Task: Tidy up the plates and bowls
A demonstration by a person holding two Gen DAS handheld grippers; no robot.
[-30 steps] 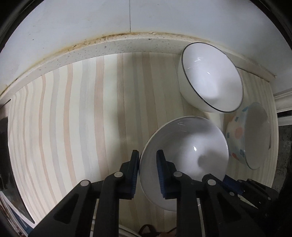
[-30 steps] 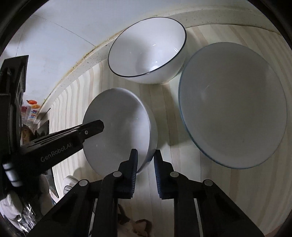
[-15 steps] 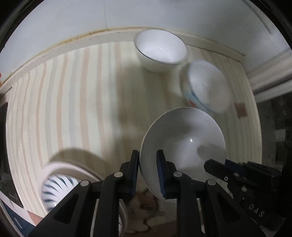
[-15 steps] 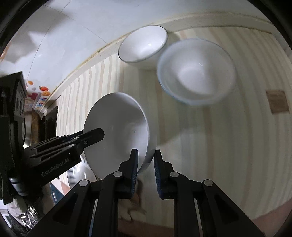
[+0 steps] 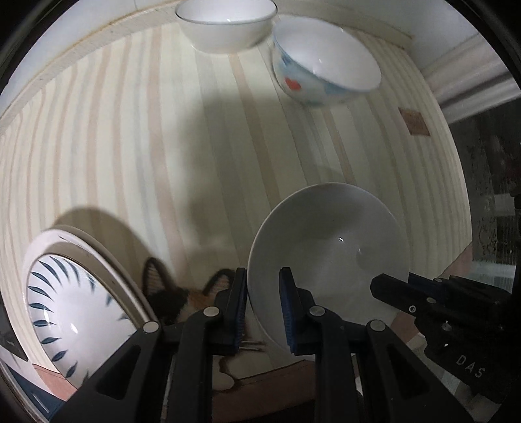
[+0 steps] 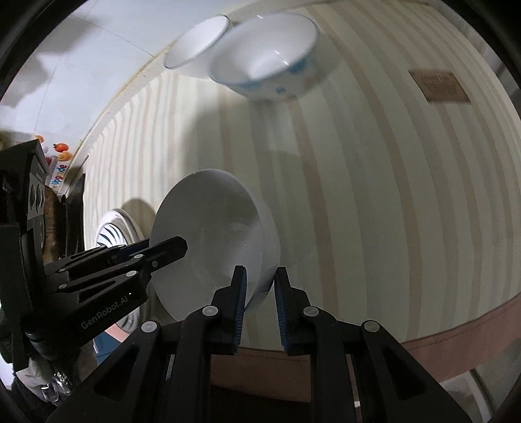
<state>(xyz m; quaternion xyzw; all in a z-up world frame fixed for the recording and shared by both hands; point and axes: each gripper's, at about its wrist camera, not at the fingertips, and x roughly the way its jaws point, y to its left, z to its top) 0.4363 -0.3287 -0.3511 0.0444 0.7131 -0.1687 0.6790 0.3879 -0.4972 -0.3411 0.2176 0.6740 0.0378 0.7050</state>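
**Both grippers pinch one plain white bowl above the striped table**

The plain white bowl (image 5: 329, 257) hangs in the air over the near edge of the striped tablecloth (image 5: 136, 146), tipped so that its hollow faces the left wrist camera. The left gripper (image 5: 262, 306) has its two blue-padded fingers clamped on the bowl's rim at about 7 o'clock in that view, one pad inside and one outside. The right gripper (image 6: 259, 304) bites the same bowl (image 6: 211, 240) at the opposite rim, fingers closed on the wall at about 5 o'clock of the bowl in the right wrist view. Each gripper shows in the other's camera: the right one comes in at 4 o'clock in the left view, the left one at 9 o'clock in the right view.

Far across the cloth, at 12 o'clock in the left view, stands a white bowl with a thin dark rim (image 5: 224, 24). Just beside it, at 1 o'clock, sits a patterned bowl (image 5: 322, 61) with blue and red marks on its outside; whether the two touch cannot be told. At 8 o'clock in the left view lies a plate with blue leaf strokes (image 5: 65, 312), near the table's front edge. A small brown label (image 6: 439, 86) lies on the cloth at 2 o'clock in the right view.
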